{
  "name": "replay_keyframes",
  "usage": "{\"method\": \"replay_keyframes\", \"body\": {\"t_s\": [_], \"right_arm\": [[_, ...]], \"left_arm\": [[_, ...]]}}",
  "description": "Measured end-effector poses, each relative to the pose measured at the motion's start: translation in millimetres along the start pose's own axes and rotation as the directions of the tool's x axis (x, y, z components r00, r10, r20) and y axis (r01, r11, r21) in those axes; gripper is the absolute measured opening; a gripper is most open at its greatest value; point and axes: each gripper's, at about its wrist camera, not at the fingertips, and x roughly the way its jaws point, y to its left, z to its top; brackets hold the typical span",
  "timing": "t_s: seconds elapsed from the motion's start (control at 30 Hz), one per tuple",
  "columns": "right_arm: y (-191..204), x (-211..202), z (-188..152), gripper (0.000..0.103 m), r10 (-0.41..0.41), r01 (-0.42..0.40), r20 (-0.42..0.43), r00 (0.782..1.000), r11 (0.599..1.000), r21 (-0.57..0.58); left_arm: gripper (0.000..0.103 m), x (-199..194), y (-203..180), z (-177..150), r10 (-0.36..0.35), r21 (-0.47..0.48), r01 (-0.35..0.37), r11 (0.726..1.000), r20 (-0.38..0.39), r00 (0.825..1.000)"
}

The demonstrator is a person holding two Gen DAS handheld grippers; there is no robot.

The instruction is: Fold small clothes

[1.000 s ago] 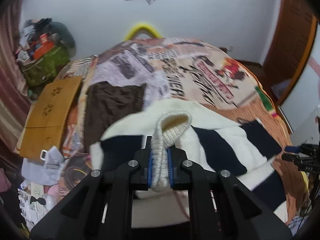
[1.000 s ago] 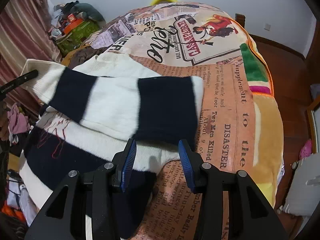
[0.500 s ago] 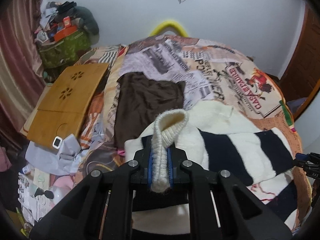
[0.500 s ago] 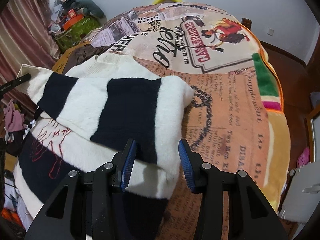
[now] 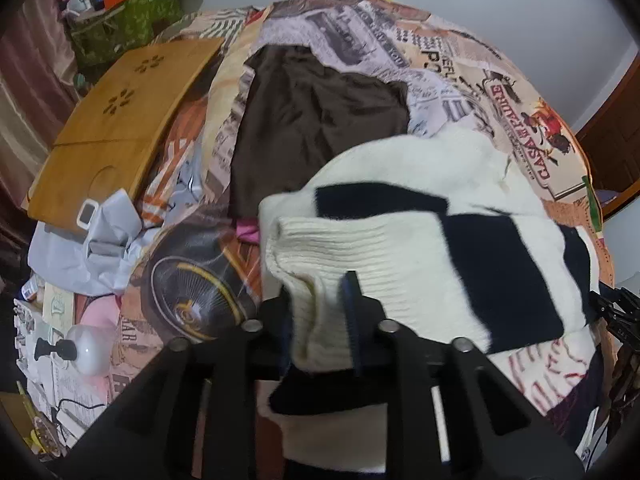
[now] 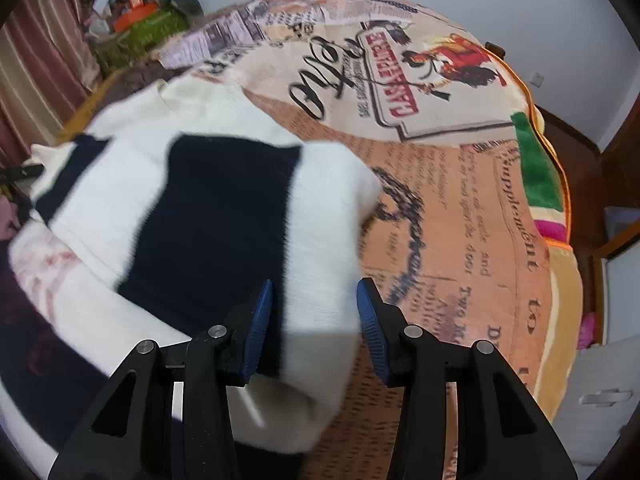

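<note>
- Left wrist view: the left tool (image 5: 320, 312) is clamped on the ribbed cream cuff (image 5: 320, 280) of a cream-and-navy striped sweater (image 5: 460, 240), the knit bunched up between the blue pads.
- The sweater lies spread on the bed (image 5: 500, 92), over a blanket printed with newspaper text and old adverts; its sleeve is laid across the body of the garment.
- Just beyond the sweater lies a dark brown garment (image 5: 316, 120), flat on the same blanket.
- To the left, a wooden lap tray (image 5: 116, 120) with flower cut-outs rests at the bed's edge, with a crumpled pale grey cloth (image 5: 92, 248) below it.
- Right wrist view: the right tool (image 6: 316, 316) stands wide, its blue pads (image 6: 370, 320) spread either side of the folded sleeve end (image 6: 320, 240) without gripping it; whether they touch the fabric is hard to say, as the cloth is blurred here.
- The sweater (image 6: 192, 208) fills the left half of this view, the bare blanket (image 6: 460, 208) the right half.
- A green bag (image 6: 140, 36) of clutter sits by the far wall, next to the striped curtain (image 6: 44, 60).
</note>
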Motion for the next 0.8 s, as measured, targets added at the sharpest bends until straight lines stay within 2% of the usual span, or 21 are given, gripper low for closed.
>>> {"method": "replay_keyframes", "body": {"t_s": [0.03, 0.13, 0.23, 0.37, 0.5, 0.6, 0.73, 0.8], "right_arm": [[-3, 2, -2, 0.04, 0.005, -0.005, -0.008, 1.0, 1.0, 0.006], [-11, 5, -6, 0.04, 0.028, -0.027, -0.022, 0.999, 0.999, 0.038], [-12, 3, -5, 0.04, 0.033, -0.031, -0.031, 0.999, 0.999, 0.041], [-11, -12, 1, 0.042, 0.039, -0.038, -0.02, 0.999, 0.998, 0.045], [-11, -34, 15, 0.045, 0.064, -0.067, 0.062, 0.996, 0.996, 0.063], [-8, -41, 30, 0.051, 0.085, -0.096, 0.134, 0.987, 0.992, 0.082], [1, -19, 51, 0.051, 0.124, -0.139, 0.137, 0.983, 0.985, 0.106], [5, 5, 58, 0.051, 0.142, -0.155, 0.102, 0.985, 0.978, 0.138]], "left_arm": [[0.037, 1, 1, -2, 0.017, 0.006, -0.017, 1.0, 0.0, 1.0], [0.049, 2, 2, -9, 0.085, 0.05, -0.086, 0.995, 0.017, 0.996], [0.055, 3, 3, -16, 0.11, 0.091, -0.112, 0.99, 0.026, 0.994], [0.057, -3, 9, -20, 0.111, 0.105, -0.113, 0.988, 0.028, 0.993], [0.058, -22, 15, -12, 0.055, 0.051, -0.058, 0.997, 0.059, 0.997], [0.072, -29, 7, 0, 0.055, 0.04, -0.06, 0.997, 0.112, 0.992], [0.072, -11, -12, 13, 0.067, 0.083, -0.076, 0.994, 0.104, 0.992], [0.072, 5, -14, 17, 0.095, 0.081, -0.101, 0.992, 0.082, 0.992]]}}
